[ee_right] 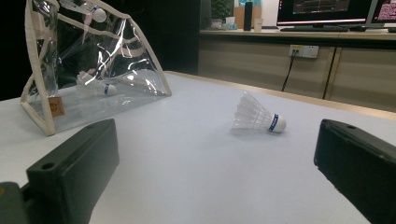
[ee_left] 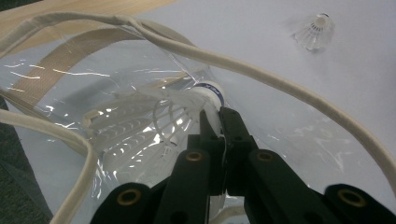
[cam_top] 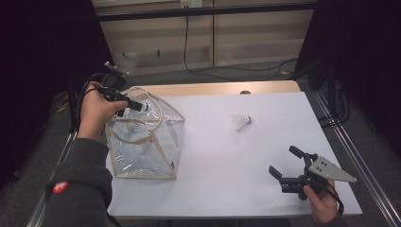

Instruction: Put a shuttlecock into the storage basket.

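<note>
My left tongs (cam_top: 142, 106), clamped on a shuttlecock (ee_left: 187, 100), hold it over the clear bag's (cam_top: 156, 151) mouth at left. One shuttlecock (ee_right: 95, 86) lies inside; another (cam_top: 242, 121) waits mid-surface. My right tongs (cam_top: 283, 163) gape empty, near right.

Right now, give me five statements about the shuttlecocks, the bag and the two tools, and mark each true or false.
1. The left tool is shut on a shuttlecock over the clear bag. True.
2. The right tool grips a shuttlecock. False: its jaws stand open, with nothing between them.
3. A loose shuttlecock lies on the white table. True.
4. The bag is opaque black. False: it is see-through with cream trim.
5. One shuttlecock lies inside the bag. True.
</note>
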`<state>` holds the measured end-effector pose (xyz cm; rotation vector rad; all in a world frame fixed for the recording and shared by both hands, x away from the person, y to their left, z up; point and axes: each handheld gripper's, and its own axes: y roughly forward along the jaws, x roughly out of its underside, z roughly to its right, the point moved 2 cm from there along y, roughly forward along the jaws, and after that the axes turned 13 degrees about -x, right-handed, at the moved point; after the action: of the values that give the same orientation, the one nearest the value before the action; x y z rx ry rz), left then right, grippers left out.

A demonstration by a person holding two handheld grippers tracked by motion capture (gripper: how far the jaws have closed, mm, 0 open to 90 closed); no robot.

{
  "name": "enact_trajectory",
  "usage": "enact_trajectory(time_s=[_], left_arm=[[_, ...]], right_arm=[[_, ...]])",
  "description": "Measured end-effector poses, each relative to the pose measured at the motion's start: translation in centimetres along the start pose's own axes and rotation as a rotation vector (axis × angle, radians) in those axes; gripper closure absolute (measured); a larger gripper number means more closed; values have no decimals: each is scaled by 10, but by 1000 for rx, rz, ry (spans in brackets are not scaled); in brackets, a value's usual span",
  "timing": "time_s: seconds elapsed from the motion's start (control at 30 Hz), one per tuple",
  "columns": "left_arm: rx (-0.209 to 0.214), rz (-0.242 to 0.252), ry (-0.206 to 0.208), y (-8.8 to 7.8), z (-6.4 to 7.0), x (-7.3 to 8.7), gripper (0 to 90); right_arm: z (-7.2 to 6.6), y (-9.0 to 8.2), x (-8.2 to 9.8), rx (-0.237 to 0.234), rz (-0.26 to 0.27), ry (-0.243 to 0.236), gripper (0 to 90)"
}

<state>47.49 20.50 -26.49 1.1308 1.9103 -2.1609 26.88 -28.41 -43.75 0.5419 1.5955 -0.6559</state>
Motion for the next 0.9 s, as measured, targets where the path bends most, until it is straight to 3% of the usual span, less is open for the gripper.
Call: enact_trajectory(time_s=[0.33,0.63,0.73,0.9], left_arm=[[-4,-19,3,8,-4,-1,894],[-6,-12,-37,20,-9,3,886],[-24,3,-44,23,-11,4,822],[-17,38,-68,21,-11,3,745]], right_arm=[[0,0,1,-2,3,10,0],[1,-2,1,-3,11,30,0],[1,-2,1,-3,10,27,0],[2,-2,1,1,10,29,0]])
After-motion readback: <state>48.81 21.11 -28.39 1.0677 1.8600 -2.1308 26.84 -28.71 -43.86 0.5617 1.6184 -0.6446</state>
